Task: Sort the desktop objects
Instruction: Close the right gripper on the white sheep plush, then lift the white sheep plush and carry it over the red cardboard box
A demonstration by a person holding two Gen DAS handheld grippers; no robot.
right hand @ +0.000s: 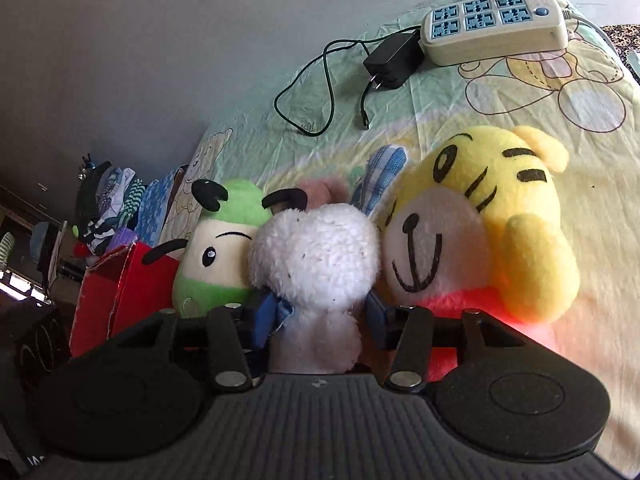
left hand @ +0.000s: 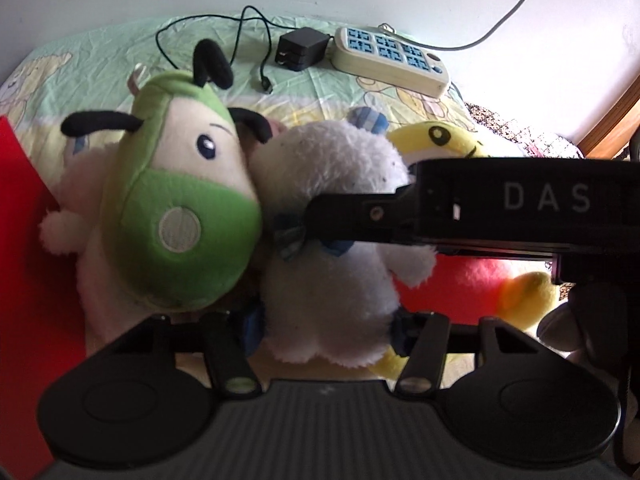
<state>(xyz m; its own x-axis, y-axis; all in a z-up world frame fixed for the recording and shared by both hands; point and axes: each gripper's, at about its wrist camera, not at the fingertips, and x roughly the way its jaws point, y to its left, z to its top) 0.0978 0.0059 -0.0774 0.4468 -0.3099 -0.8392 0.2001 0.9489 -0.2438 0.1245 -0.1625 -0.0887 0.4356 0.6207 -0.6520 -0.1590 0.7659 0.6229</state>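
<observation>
Looking along the left claw (left hand: 326, 328), the left wrist view shows its blue-padded fingers (left hand: 252, 330) pressed against both sides of a fluffy white plush animal with a blue checked bow (left hand: 332, 240), gripping its lower body. A green-and-cream plush bug with black antennae (left hand: 180, 208) leans against the white toy's left side, and a yellow plush tiger with a red body (left hand: 452, 140) lies behind it on the right. The black arm of the right claw (left hand: 360, 216) reaches across from the right and sits at the white toy's neck. A red cardboard box (left hand: 24, 240) fills the left edge. Farther back on the cartoon-print bed sheet (left hand: 100, 60) lie a black charger with its cord (left hand: 302, 50) and a cream power strip with blue sockets (left hand: 390, 60).

From the right wrist view, the right claw (right hand: 320, 320) is clamped on the same white toy, its fingers (right hand: 262, 326) squeezing the narrow part below the head. The green bug sits to the left, touching it, and the yellow tiger presses against its right side. The red box stands at the left.
</observation>
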